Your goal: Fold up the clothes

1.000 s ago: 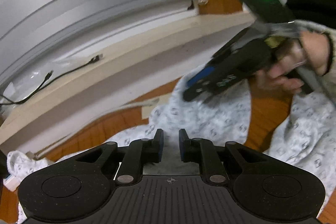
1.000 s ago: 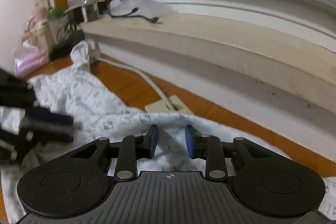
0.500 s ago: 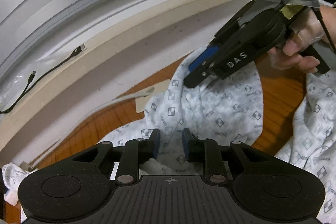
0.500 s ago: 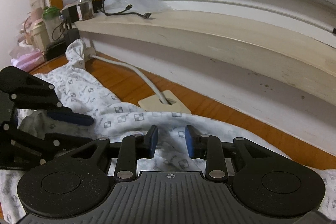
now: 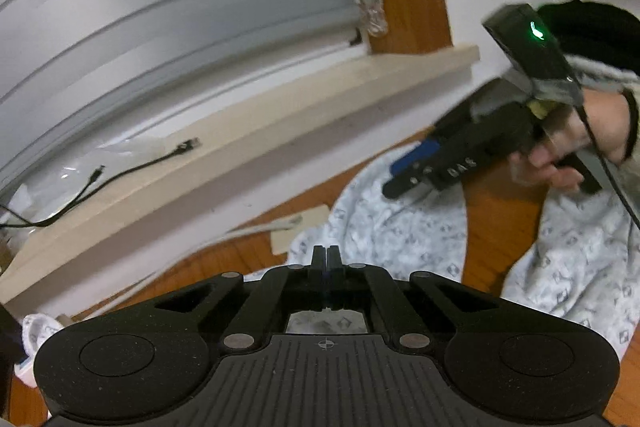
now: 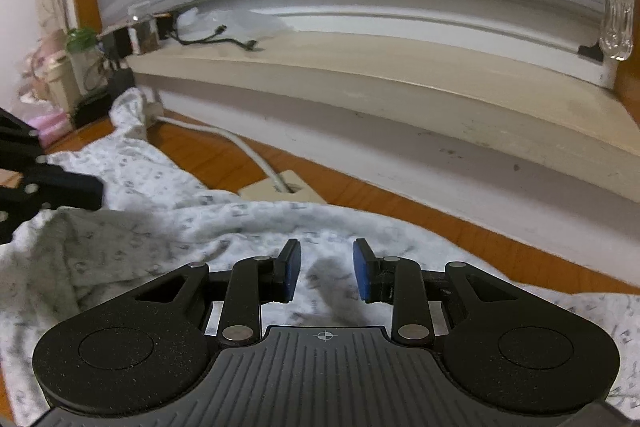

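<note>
A white garment with a small grey print [image 5: 400, 227] [image 6: 160, 219] lies crumpled on the orange wooden surface [image 6: 400, 203]. My left gripper [image 5: 326, 253] has its fingers pressed together. In the right wrist view a fold of the cloth rises to its tip [image 6: 80, 191], so it looks pinched on the garment. My right gripper [image 6: 326, 275] hovers open just over the cloth, blue pads apart, nothing pressed between them. The left wrist view shows it [image 5: 404, 175] held in a person's hand [image 5: 568, 155], above the garment's far part.
A pale window sill [image 6: 400, 75] [image 5: 240, 147] with black cables [image 5: 120, 171] runs behind the cloth under grey blinds. A white cord [image 6: 248, 151] leads into a beige plate [image 6: 284, 187] beside the garment. Small bottles and clutter [image 6: 60, 83] stand at the far left.
My left gripper's jaws were apart over the cloth and have come together. The right gripper stays open and has shifted sideways over the garment.
</note>
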A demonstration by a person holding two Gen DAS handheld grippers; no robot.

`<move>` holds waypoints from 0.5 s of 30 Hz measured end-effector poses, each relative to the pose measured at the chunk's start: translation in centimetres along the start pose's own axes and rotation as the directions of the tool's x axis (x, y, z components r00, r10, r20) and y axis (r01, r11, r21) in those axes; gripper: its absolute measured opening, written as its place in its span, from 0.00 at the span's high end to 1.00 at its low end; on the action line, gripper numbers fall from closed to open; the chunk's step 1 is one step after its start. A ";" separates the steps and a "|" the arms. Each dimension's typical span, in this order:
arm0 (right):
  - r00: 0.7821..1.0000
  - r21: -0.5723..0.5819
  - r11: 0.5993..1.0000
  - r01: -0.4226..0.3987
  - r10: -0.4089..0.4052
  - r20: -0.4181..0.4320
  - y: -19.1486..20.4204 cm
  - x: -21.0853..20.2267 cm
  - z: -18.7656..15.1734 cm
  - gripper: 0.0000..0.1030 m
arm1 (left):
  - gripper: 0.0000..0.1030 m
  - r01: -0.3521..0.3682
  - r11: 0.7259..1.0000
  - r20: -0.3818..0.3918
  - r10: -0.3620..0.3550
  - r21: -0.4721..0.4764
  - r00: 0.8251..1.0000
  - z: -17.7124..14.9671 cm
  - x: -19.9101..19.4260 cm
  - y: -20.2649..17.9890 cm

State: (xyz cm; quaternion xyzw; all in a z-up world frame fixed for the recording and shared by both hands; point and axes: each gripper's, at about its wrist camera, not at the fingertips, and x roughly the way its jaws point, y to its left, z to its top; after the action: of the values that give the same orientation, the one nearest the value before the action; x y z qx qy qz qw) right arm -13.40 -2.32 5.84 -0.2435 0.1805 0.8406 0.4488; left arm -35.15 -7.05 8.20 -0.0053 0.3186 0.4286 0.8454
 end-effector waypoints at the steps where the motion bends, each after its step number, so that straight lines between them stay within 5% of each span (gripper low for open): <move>1: 1.000 0.005 1.000 -0.017 0.017 0.002 0.3 0.0 0.0 0.71 | 1.00 -0.012 1.000 -0.020 0.012 0.005 1.000 -0.2 0.5 0.0; 6: 1.000 -0.038 0.999 -0.008 0.009 0.020 2.5 0.0 -0.2 0.71 | 0.73 -0.001 1.000 -0.109 0.001 0.001 0.994 -1.7 3.0 -0.1; 13: 1.000 -0.034 0.999 -0.007 0.007 0.009 2.3 0.2 -2.4 0.71 | 0.70 0.038 0.995 -0.132 -0.050 -0.090 0.990 -2.6 4.9 1.4; 15: 1.000 -0.020 1.000 -0.007 0.007 0.014 1.9 0.1 -2.8 0.71 | 0.79 0.049 0.995 -0.126 -0.060 -0.091 0.990 -2.6 5.0 1.5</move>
State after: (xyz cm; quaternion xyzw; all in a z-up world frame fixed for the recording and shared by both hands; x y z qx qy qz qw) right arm -14.38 -4.72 3.65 -0.2414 0.1698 0.8457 0.4447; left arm -35.45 -3.27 3.86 -0.0784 0.3529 0.4177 0.8336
